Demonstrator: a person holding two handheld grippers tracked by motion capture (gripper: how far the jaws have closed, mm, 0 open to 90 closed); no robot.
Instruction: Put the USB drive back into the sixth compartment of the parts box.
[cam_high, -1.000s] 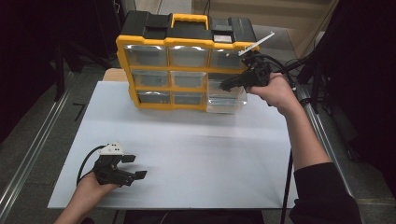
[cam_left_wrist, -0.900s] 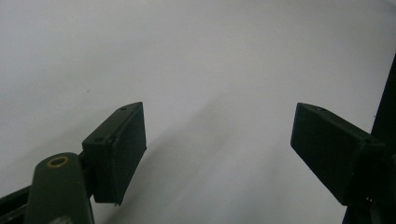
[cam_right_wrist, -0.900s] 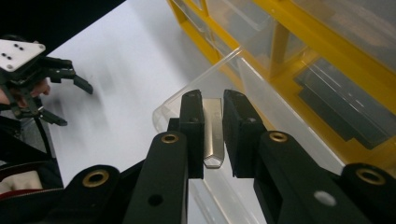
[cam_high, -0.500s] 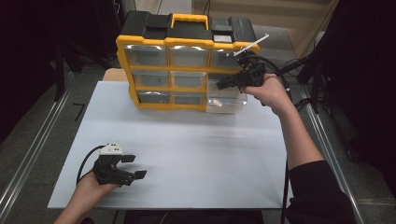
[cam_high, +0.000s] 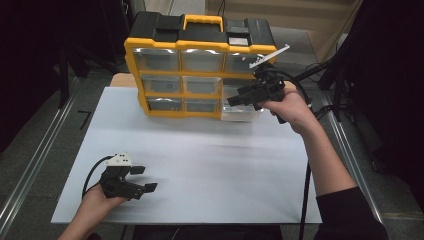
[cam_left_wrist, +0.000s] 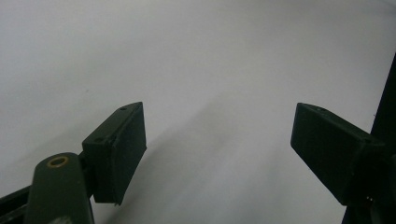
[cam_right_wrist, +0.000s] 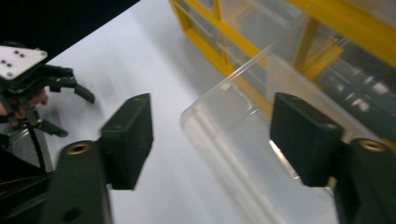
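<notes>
- Right tool (cam_high: 236, 100): jaws apart, just been opening; clear drawer (cam_right_wrist: 243, 135) between them, unpressed.
- Drawer pulled partway out of the yellow organizer (cam_high: 200, 75), bottom-right slot.
- Left tool (cam_high: 145, 178): jaws apart, low over the white table (cam_high: 210, 165).

Yellow-and-black organizer (cam_high: 200, 47) with clear drawers (cam_right_wrist: 243, 140) on white table (cam_high: 210, 170).

No lettering, label, brand mark or number is showing legibly anywhere: the yellow-and-black drawer cabinet (cam_high: 200, 65), its clear pulled-out drawer (cam_right_wrist: 243, 140) and the white surface (cam_high: 200, 165) are all appearing blank.
</notes>
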